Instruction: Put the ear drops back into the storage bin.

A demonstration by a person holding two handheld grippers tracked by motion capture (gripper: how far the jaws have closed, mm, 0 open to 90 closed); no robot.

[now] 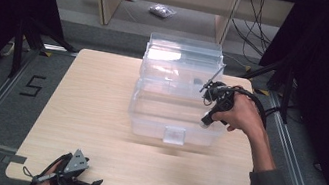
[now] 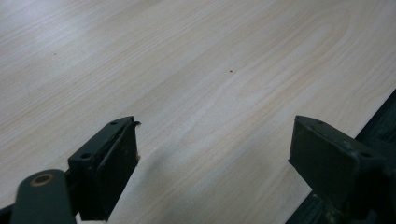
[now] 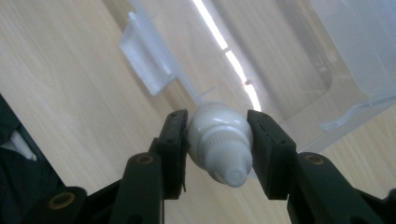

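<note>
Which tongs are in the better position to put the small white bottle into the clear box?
The right tongs: they grip the white bottle over the open clear box. The left tongs are open above bare table.

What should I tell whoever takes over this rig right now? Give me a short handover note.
Right tool: shut on a small white bottle, nozzle end towards the camera, held above the open clear plastic bin near its right side.
Left tool: open, holding nothing, low over the wooden table at its near left edge.
Bin: mid-table, lid tipped up at the back.
Done: bottle picked up and brought over the bin.
Left: probably lower it in, release, then close the lid.
</note>
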